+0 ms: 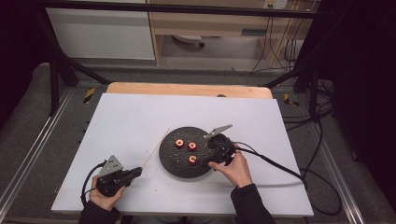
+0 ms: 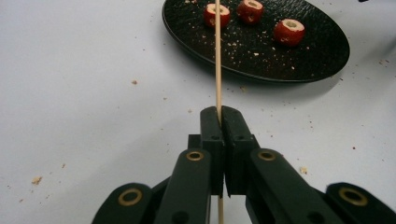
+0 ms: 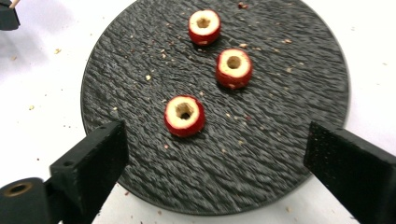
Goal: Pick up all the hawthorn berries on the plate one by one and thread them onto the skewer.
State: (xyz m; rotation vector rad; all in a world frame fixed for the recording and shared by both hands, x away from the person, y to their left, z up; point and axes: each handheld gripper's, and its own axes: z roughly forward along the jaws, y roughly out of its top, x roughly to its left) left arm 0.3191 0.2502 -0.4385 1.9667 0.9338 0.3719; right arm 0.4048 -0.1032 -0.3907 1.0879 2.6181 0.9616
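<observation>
Left gripper (image 2: 219, 116) clamps skewer (image 2: 217, 56); right gripper (image 3: 215, 154) agape above plate (image 3: 289, 140)

On the surface (image 1: 140, 121): plate (image 1: 175, 163) at centre, three fruit pieces (image 1: 192, 146) on it; skewer (image 1: 156, 148) just left, left gripper (image 1: 138, 171) at its near end.

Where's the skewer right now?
The skewer is clamped in the left tool. In the high view it runs up-right across the table to the left edge of the plate.
</observation>
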